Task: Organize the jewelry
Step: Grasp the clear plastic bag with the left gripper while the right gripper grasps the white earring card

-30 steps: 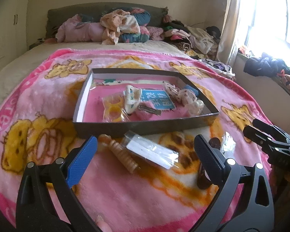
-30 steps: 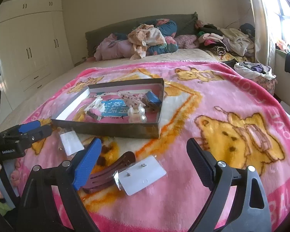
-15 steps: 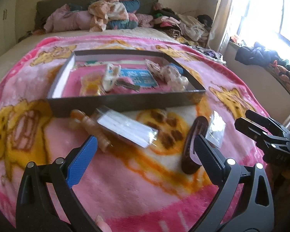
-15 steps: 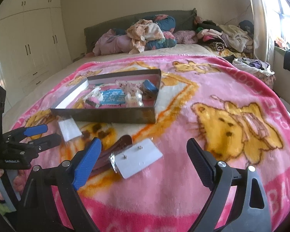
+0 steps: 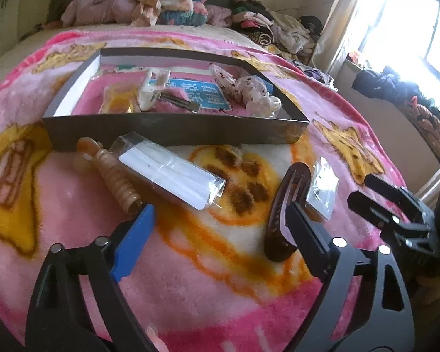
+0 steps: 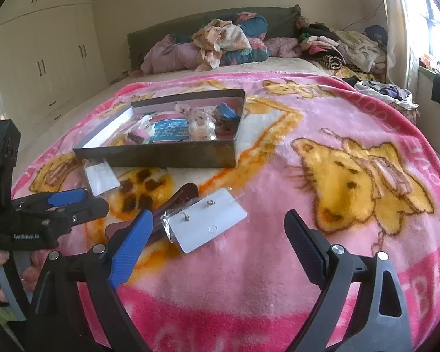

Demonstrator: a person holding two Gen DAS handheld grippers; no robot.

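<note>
Now listed: left gripper (image 5: 220, 228), lowered toward the blanket (image 5: 220, 287), jaws just narrowing, empty, over the clear packet (image 5: 173, 176); right gripper (image 6: 217, 246) open above the earring card (image 6: 205, 223); box (image 5: 173, 132) awaits both.

Everything lies on the blanket (image 5: 208, 264), and I take the box (image 5: 173, 132) as my mark: packets and clips sit inside it. Just before its near wall lie a beaded piece (image 5: 114, 176) and, right of that, a bagged card (image 5: 173, 173). Farther right of the box's near corner lie a hair clip (image 5: 284, 205) and an earring card (image 6: 205, 223), touching.
</note>
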